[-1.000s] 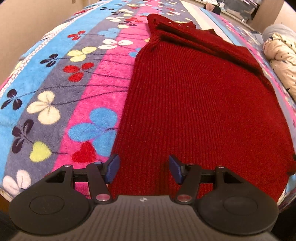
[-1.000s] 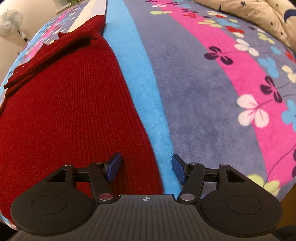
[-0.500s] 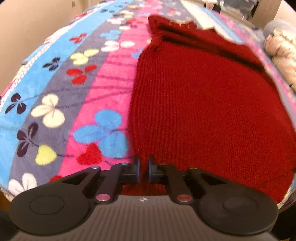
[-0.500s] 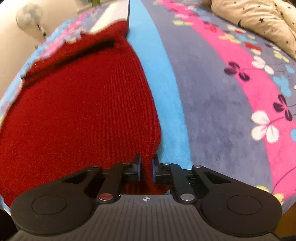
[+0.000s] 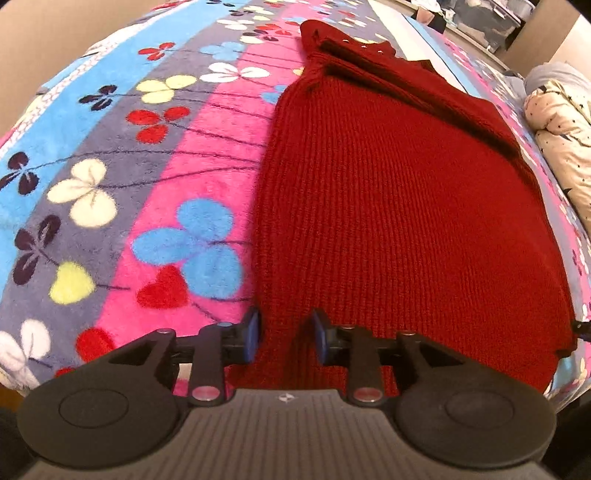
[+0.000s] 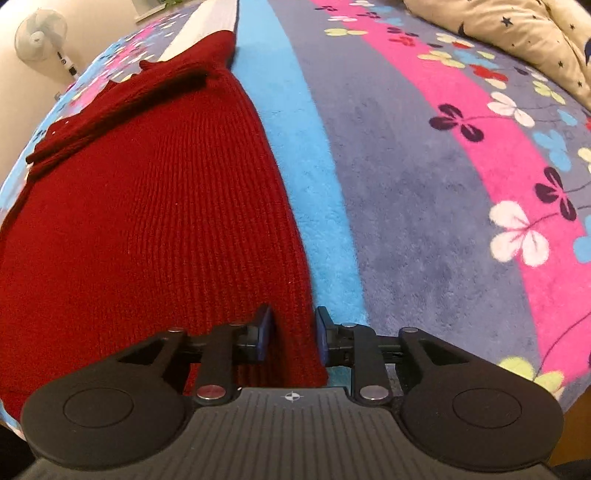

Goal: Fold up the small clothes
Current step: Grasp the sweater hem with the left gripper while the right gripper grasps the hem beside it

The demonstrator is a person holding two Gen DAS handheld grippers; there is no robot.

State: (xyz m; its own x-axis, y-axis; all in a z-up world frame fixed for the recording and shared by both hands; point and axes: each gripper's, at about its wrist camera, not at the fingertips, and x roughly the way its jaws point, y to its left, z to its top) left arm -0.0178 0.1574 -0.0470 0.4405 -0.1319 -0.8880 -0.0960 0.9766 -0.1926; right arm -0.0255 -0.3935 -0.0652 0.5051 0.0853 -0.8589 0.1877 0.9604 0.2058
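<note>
On the floral blanket (image 5: 110,206), the red knit sweater (image 5: 399,206) lay flat, sleeves folded across. Your left tool (image 5: 285,334) and right tool (image 6: 292,334), clamped on the hem's corners half a second before, had parted narrowly and held nothing. That grasp likely needs redoing.

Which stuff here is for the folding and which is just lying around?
For the folding:
red knitted sweater
left gripper
right gripper

Just lying around:
flowery blanket underneath
starry quilt
standing fan
</note>
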